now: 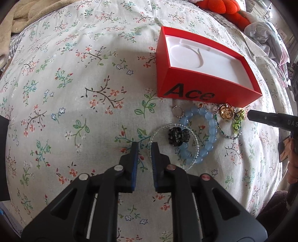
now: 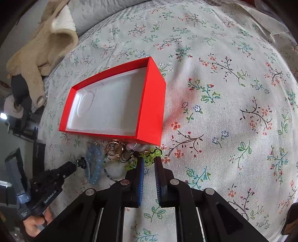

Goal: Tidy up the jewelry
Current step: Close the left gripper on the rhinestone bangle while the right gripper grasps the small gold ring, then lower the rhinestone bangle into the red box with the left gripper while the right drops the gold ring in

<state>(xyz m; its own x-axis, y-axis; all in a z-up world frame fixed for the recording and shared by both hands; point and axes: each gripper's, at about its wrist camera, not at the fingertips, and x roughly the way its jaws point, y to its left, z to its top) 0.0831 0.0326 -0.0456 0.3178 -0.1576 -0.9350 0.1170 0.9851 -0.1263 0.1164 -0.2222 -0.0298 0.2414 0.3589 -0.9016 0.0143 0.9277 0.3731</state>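
Observation:
An open red box (image 1: 188,91) with a white liner stands on the floral bedspread; it also shows in the right wrist view (image 2: 152,104). In front of it lies a pile of jewelry: a blue bead bracelet (image 1: 208,130), a clear bead bangle (image 1: 158,134), a black hair claw (image 1: 178,135), gold rings (image 1: 226,112), a green piece (image 1: 237,123). My left gripper (image 1: 144,147) is open and empty at the bangle's left edge. My right gripper (image 2: 149,161) is open, its tips at the green piece (image 2: 151,155), beside the gold rings (image 2: 113,150) and blue bracelet (image 2: 94,160).
A beige plush toy (image 2: 41,54) lies at the bed's far left edge. An orange plush (image 1: 221,7) and crumpled clothes (image 1: 264,35) lie behind the box. The floral bedspread (image 1: 74,93) stretches left of the box.

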